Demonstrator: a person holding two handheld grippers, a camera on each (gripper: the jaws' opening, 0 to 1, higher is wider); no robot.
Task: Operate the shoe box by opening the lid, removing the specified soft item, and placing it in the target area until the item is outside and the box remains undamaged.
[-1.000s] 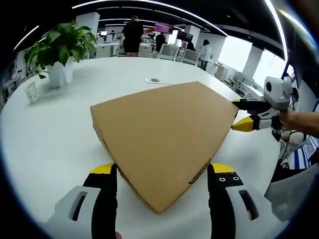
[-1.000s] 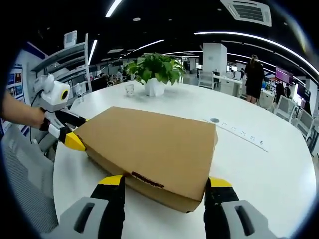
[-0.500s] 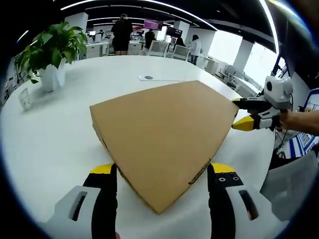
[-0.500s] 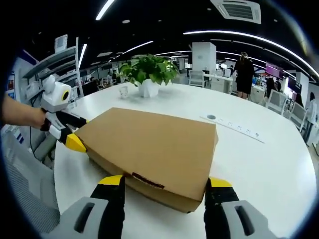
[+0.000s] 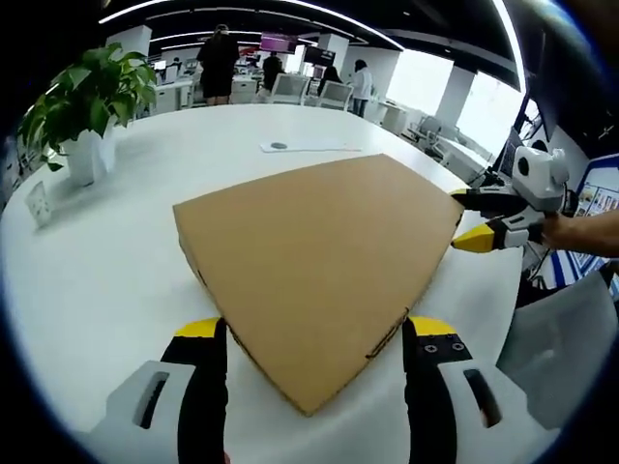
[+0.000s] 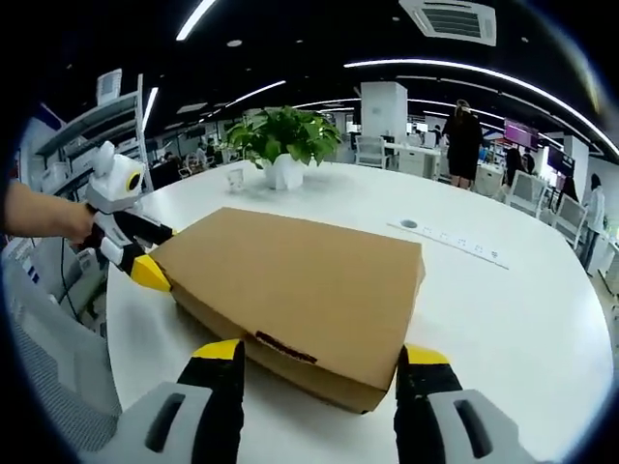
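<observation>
The shoe box (image 5: 314,275) is lying closed on the white table (image 5: 87,271), one corner reaching in between the spread jaws of your left gripper (image 5: 314,338). Your right gripper (image 6: 319,360) is sitting wide open around the box's opposite corner, both tools held low and level. A potted plant (image 6: 285,145) is standing well beyond the box.

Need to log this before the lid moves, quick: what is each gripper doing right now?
Left gripper: open, jaws either side of the closed shoe box's corner.
Right gripper: open, jaws either side of another corner.
</observation>
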